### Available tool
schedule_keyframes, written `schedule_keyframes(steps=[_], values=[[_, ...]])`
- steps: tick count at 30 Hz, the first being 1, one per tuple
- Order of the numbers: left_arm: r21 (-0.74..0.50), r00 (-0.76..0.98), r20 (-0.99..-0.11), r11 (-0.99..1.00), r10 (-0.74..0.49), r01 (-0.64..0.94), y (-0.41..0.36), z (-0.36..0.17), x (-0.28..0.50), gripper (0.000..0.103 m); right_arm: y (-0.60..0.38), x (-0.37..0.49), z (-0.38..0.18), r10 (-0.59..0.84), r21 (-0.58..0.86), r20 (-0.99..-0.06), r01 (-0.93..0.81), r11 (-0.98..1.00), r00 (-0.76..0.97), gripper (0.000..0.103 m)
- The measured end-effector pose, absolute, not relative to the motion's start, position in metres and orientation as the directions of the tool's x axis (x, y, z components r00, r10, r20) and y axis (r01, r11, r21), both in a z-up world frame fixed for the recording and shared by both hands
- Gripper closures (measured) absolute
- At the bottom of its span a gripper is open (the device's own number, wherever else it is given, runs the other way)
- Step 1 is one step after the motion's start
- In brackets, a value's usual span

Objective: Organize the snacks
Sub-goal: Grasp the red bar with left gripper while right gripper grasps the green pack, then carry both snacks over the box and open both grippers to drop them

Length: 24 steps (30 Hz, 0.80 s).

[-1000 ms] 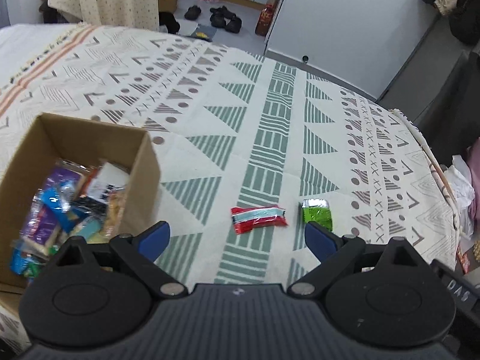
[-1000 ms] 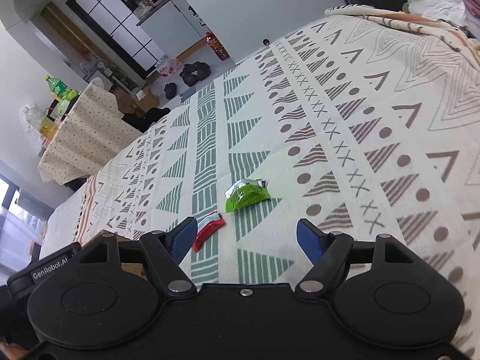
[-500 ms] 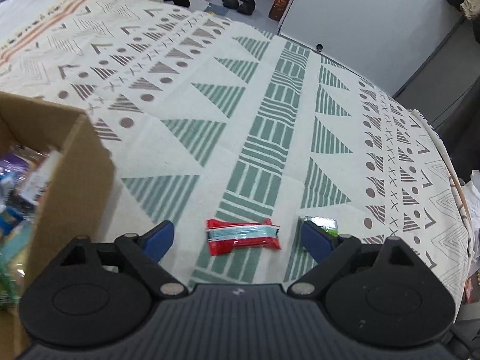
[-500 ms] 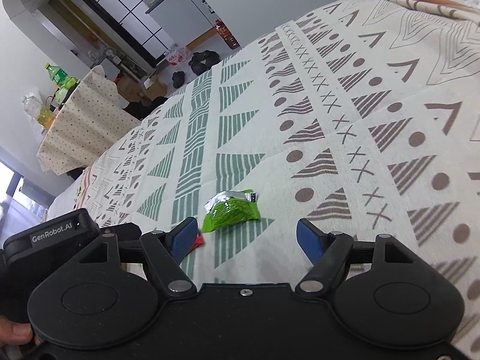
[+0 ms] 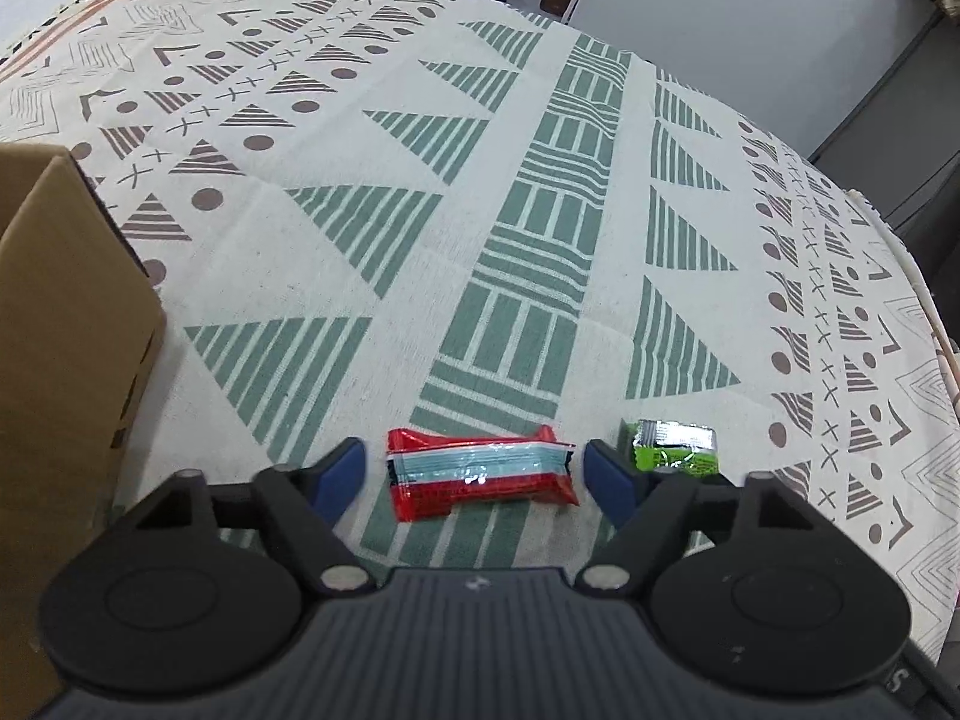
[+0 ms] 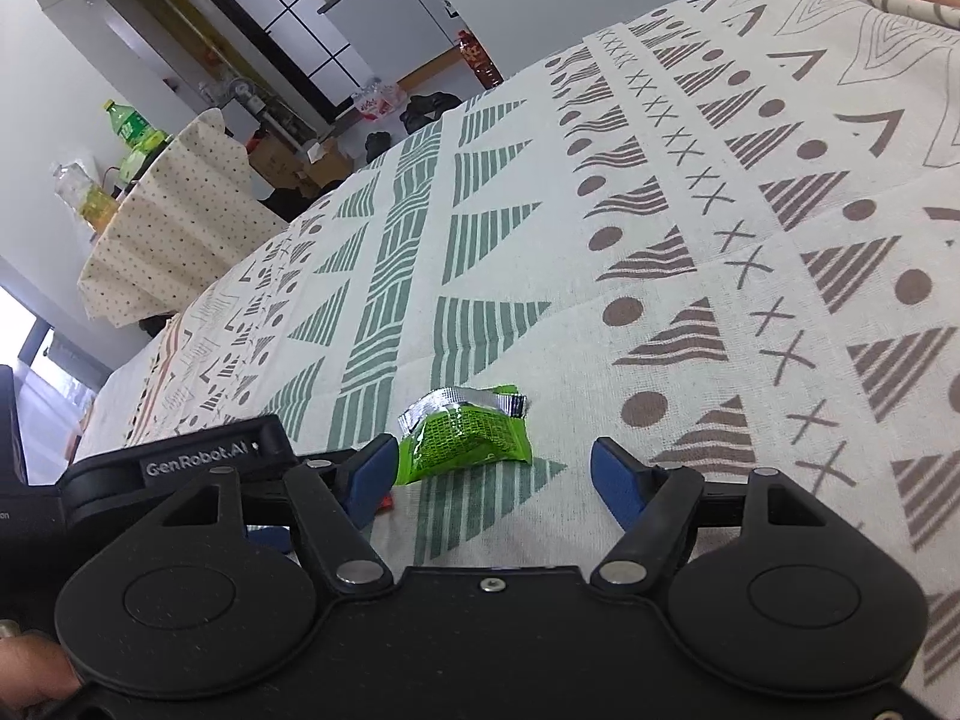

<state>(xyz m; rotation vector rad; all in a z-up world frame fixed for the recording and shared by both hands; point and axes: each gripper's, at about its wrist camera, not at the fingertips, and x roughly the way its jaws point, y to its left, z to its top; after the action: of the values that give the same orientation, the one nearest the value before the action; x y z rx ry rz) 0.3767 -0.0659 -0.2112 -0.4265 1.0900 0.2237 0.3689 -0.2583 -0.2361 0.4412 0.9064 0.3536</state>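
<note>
Crinkly red foil with a pale blue band wraps the snack bar (image 5: 480, 474), lying flat on my desk's woven cloth (image 5: 540, 240), cream with green and brown triangles. My left hand-held gripper (image 5: 474, 471) has just been closing around it, blue pads apart, neither touching. At three o'clock sits a green packet (image 6: 465, 432), silver-edged, between my right hand-held gripper's (image 6: 495, 477) open jaws. Cardboard box (image 5: 66, 324) at nine o'clock.
</note>
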Motion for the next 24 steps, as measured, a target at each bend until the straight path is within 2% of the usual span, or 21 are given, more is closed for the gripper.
schedule_keyframes(steps=[4, 6, 19, 20, 22, 24], values=[[-0.213, 0.441, -0.897, 0.897, -0.023, -0.387, -0.064, -0.210, 0.377, 0.054, -0.249, 0.370, -0.236, 0.473, 0.486, -0.666, -0.146, 0.862, 0.576, 0.033], [-0.226, 0.445, -0.895, 0.891, -0.030, -0.393, -0.061, -0.209, 0.375, 0.057, -0.245, 0.370, -0.237, 0.469, 0.473, -0.667, -0.157, 0.867, 0.579, 0.033], [-0.260, 0.468, -0.883, 0.869, -0.038, -0.420, -0.041, -0.185, 0.353, 0.059, -0.222, 0.376, -0.238, 0.405, 0.372, -0.674, -0.190, 0.909, 0.618, 0.034], [-0.263, 0.464, -0.885, 0.865, -0.040, -0.428, -0.041, -0.181, 0.350, 0.059, -0.219, 0.377, -0.239, 0.400, 0.362, -0.675, -0.193, 0.912, 0.620, 0.035], [-0.272, 0.457, -0.888, 0.856, -0.048, -0.439, -0.040, -0.172, 0.343, 0.059, -0.217, 0.375, -0.240, 0.396, 0.352, -0.679, -0.198, 0.915, 0.619, 0.049], [-0.269, 0.460, -0.887, 0.858, -0.043, -0.438, -0.041, -0.159, 0.334, 0.059, -0.219, 0.371, -0.240, 0.386, 0.342, -0.679, -0.197, 0.919, 0.624, 0.053]])
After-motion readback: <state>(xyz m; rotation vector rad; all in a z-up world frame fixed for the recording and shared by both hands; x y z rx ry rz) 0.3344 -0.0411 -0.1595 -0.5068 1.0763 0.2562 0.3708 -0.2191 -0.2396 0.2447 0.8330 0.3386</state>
